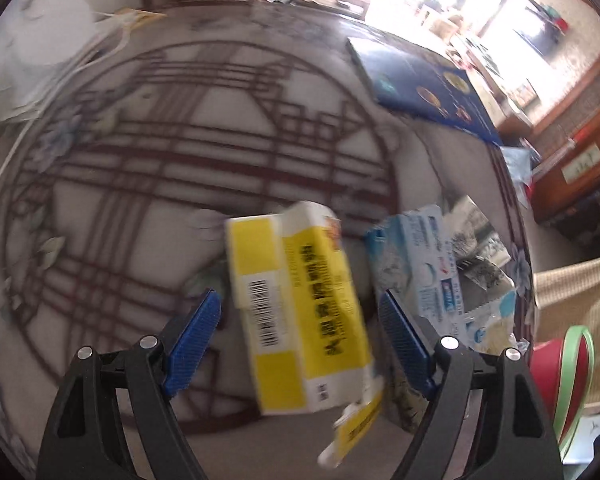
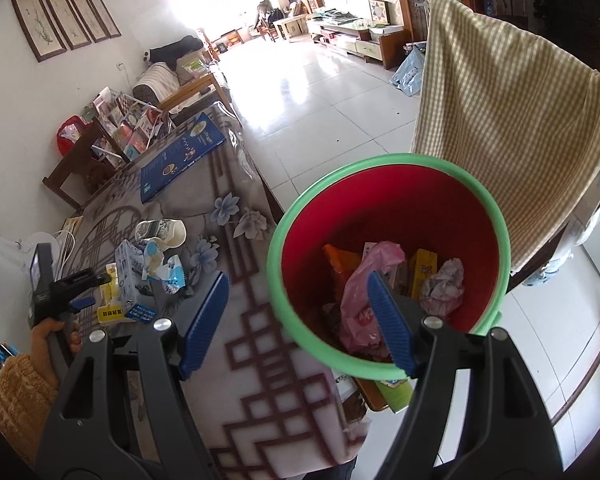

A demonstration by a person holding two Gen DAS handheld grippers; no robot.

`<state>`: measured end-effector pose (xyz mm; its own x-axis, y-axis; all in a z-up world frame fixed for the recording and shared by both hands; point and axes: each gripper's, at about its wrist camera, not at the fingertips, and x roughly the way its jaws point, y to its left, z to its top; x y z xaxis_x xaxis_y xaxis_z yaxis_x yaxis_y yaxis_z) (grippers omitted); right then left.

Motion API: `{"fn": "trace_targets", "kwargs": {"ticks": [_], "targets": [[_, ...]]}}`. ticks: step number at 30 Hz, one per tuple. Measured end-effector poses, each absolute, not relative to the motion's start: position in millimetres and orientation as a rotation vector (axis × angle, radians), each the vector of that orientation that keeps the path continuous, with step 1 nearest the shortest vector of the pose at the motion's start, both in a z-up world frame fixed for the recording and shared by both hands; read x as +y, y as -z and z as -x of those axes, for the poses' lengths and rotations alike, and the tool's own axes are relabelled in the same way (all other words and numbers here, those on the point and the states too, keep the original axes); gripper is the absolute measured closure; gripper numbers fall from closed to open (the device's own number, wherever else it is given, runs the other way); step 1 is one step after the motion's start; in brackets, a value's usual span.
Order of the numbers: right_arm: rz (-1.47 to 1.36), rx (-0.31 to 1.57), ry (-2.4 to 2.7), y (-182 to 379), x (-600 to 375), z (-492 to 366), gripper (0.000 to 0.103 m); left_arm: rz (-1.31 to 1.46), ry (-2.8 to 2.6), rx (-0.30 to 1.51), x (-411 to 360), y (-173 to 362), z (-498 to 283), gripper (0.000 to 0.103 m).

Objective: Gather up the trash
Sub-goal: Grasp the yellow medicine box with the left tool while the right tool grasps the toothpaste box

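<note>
While poised over the table (image 1: 148,168), left gripper (image 1: 300,344) wide, straddling the yellow box (image 1: 300,312) without touching. Looks light, thin, crushable: best pinched gently across the long sides. Right gripper (image 2: 300,320) half open, empty, above the bin (image 2: 388,264) rim. Beyond the box, blue carton (image 1: 420,264) and wrappers (image 1: 484,260).

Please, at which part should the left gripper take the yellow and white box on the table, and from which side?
Probably across the narrow width of the yellow and white box, at mid-length, coming from above. It lies flat and long between the open left gripper fingers, which already straddle it. Avoid the loose flap at its near end.
</note>
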<state>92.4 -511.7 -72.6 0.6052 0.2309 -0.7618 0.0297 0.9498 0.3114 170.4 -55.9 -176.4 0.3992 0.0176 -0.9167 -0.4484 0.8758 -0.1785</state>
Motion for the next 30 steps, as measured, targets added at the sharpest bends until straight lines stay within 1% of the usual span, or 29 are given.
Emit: {"fn": "trace_targets", "kwargs": {"ticks": [2,4,6,7,8,10,11,17,18,19,20,26,30], "targets": [[-0.306,0.918,-0.110,71.2,-504.4,-89.2,0.033,0.425,-0.287,1.149,-59.5,179.5,-175.3,0.029],[-0.302,0.917,-0.104,70.3,-497.3,-87.7,0.033,0.422,-0.255,1.157,-60.4,180.5,-174.2,0.041],[-0.297,0.920,-0.101,69.3,-486.6,-86.8,0.033,0.432,-0.200,1.154,-61.0,179.2,-168.6,0.043],[-0.294,0.922,-0.102,69.4,-482.0,-86.9,0.033,0.424,-0.177,1.151,-60.5,178.2,-164.7,0.049],[-0.288,0.927,-0.107,69.3,-472.7,-87.5,0.033,0.412,-0.162,1.147,-59.8,176.3,-160.1,0.084],[-0.276,0.934,-0.124,70.3,-456.4,-89.3,0.033,0.398,-0.109,1.112,-56.5,163.7,-145.6,0.089],[-0.270,0.938,-0.136,71.0,-447.2,-89.8,0.033,0.372,-0.109,1.110,-54.9,158.9,-138.8,0.091],[-0.195,0.979,-0.265,77.7,-363.9,-104.1,0.033,0.324,-0.064,1.114,-29.2,146.5,-93.8,0.091],[-0.175,0.987,-0.288,79.8,-349.0,-107.2,0.032,0.328,-0.063,1.117,-22.0,146.8,-90.2,0.091],[-0.153,0.996,-0.309,82.1,-334.6,-110.7,0.028,0.331,-0.063,1.123,-14.2,148.1,-84.4,0.091],[-0.122,1.008,-0.332,85.7,-316.3,-115.5,0.027,0.332,-0.064,1.130,-7.3,149.0,-78.0,0.091],[0.039,1.057,-0.434,110.1,-227.8,-145.1,0.026,0.336,-0.102,1.162,37.6,160.4,-47.1,0.090],[0.097,1.088,-0.451,125.1,-193.1,-162.7,0.026,0.349,-0.126,1.176,59.0,168.4,-37.0,0.089]]}}
